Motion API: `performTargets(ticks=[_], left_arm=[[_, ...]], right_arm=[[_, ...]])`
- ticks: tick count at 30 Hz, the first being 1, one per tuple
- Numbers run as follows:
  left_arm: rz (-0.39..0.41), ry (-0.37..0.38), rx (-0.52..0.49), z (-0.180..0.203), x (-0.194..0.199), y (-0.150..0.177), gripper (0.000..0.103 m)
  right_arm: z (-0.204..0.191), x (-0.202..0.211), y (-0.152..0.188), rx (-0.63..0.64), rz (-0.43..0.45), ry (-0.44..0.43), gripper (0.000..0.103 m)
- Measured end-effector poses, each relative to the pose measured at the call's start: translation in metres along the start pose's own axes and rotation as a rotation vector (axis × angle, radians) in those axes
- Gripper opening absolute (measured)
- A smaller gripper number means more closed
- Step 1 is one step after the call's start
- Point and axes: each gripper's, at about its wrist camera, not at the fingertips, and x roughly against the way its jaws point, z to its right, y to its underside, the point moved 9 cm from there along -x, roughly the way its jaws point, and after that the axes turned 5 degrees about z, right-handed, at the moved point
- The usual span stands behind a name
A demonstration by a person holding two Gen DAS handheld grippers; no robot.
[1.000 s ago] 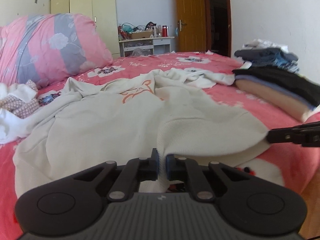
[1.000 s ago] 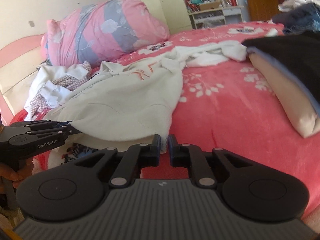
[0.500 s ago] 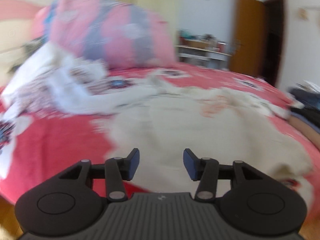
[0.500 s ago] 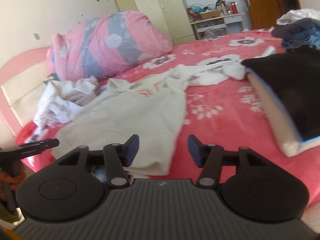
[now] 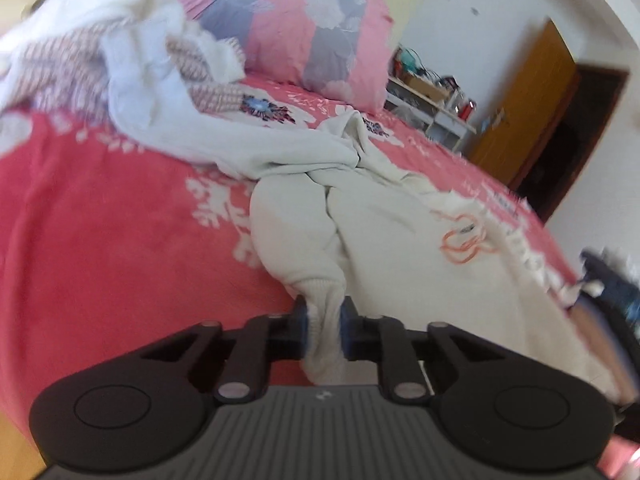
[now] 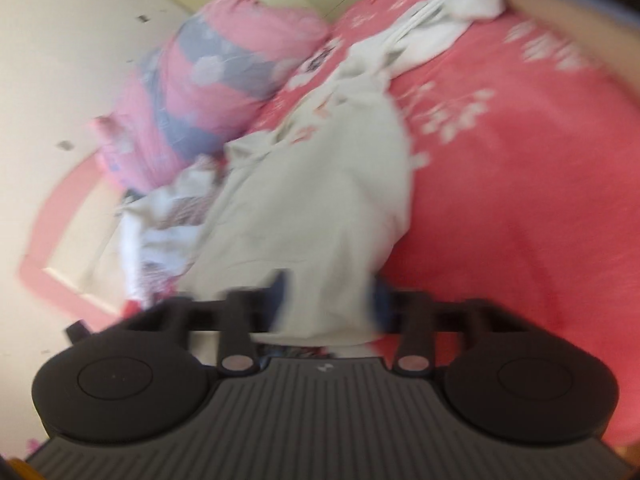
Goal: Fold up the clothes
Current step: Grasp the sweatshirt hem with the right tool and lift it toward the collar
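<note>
A cream sweatshirt point(image 5: 400, 248) with an orange print lies spread on the red bedcover point(image 5: 100, 220). In the left wrist view my left gripper point(image 5: 324, 326) is closing, and its pads pinch the ribbed cuff point(image 5: 324, 300) of a sleeve at the bed's near edge. The right wrist view is blurred and tilted. There my right gripper point(image 6: 328, 304) is closing with its jaws still standing apart. The hem of the sweatshirt point(image 6: 312, 200) lies between them, and no firm pinch shows.
A pink and grey quilt point(image 5: 288, 20) and a heap of white and patterned clothes point(image 5: 120, 48) lie at the head of the bed. Folded garments point(image 6: 560, 4) are stacked on the far side. A desk point(image 5: 432, 100) and an orange door point(image 5: 528, 108) stand beyond.
Both grippers opened and came back onto the sweatshirt. The left one moved left along the bed's edge to the sleeve cuff and rolled. The right one rolled too, with the hem now between its jaws.
</note>
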Motion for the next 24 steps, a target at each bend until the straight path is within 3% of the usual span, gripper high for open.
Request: performTargets(ticks=[3, 6, 7, 9, 12, 14, 16, 18, 20, 24], left_arm=[[0.017, 0.113, 0.148, 0.011, 0.028, -0.013, 0.012], [0.027, 0.31, 0.308, 0.031, 0.073, -0.03, 0.012], [0.022, 0.368, 0.334, 0.038, 0.086, -0.03, 0.012], [0.006, 0.41, 0.316, 0.048, 0.107, -0.022, 0.012], [-0.096, 0.344, 0.244, 0.043, 0.109, 0.017, 0.013], [-0.216, 0.255, 0.198, 0.032, 0.096, 0.055, 0.014], [-0.3, 0.181, 0.161, 0.022, 0.09, 0.086, 0.015], [-0.312, 0.15, 0.143, 0.019, 0.092, 0.098, 0.019], [-0.274, 0.141, 0.105, 0.021, 0.099, 0.095, 0.026], [-0.156, 0.104, -0.054, 0.028, 0.105, 0.075, 0.04]], right_arm=[[-0.009, 0.001, -0.013, -0.006, 0.017, -0.029, 0.007], [-0.033, 0.034, -0.054, 0.029, 0.117, -0.097, 0.006], [-0.042, 0.05, -0.069, 0.048, 0.156, -0.118, 0.006], [-0.054, 0.083, -0.095, 0.096, 0.223, -0.128, 0.006], [-0.054, 0.118, -0.113, 0.138, 0.272, -0.092, 0.006], [-0.034, 0.12, -0.102, 0.141, 0.209, -0.021, 0.007], [-0.002, 0.111, -0.08, 0.132, 0.117, 0.128, 0.011], [0.025, 0.106, -0.059, 0.133, 0.049, 0.28, 0.011], [0.027, 0.11, -0.052, 0.17, 0.06, 0.334, 0.012], [-0.019, 0.106, -0.066, 0.304, 0.142, 0.265, 0.017]])
